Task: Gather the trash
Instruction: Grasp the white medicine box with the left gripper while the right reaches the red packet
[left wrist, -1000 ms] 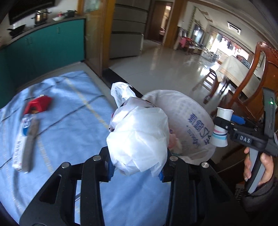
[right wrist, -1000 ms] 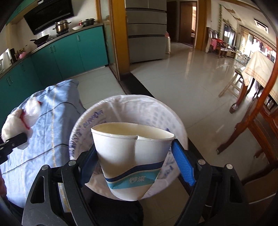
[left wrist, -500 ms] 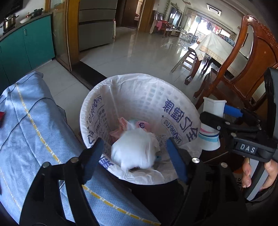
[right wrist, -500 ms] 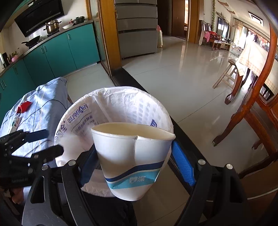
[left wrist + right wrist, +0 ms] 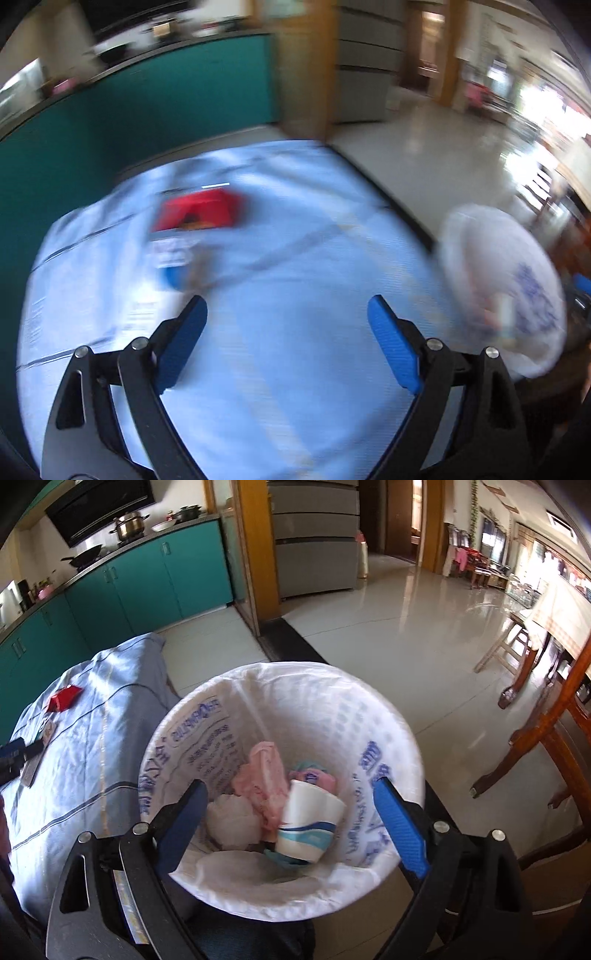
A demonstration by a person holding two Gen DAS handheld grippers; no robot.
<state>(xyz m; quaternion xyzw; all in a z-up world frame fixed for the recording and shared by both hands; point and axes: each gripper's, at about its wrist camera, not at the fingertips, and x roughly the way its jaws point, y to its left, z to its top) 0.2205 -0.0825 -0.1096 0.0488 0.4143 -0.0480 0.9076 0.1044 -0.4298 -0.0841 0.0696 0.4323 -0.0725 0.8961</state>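
Now the white paper cup with blue bands [image 5: 308,821] lies inside the round white-lined trash bin [image 5: 369,716]. Above it the right gripper [image 5: 290,825] has just opened its fingers wide and empty; the left gripper [image 5: 286,341], fingers also just opened wide, holds nothing over the light blue cloth [image 5: 295,266].

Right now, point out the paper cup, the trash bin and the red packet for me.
paper cup [image 5: 308,821], right wrist view, on its white side wall.
trash bin [image 5: 332,686], right wrist view, on the liner's far rim.
red packet [image 5: 63,698], right wrist view, on its top face.

My bin [image 5: 384,716] mouth gapes wide, trash heaped low inside; the wooden chair [image 5: 546,731] crowds three o'clock. At eleven o'clock a red packet [image 5: 201,214] interrupts open blue cloth [image 5: 295,350].
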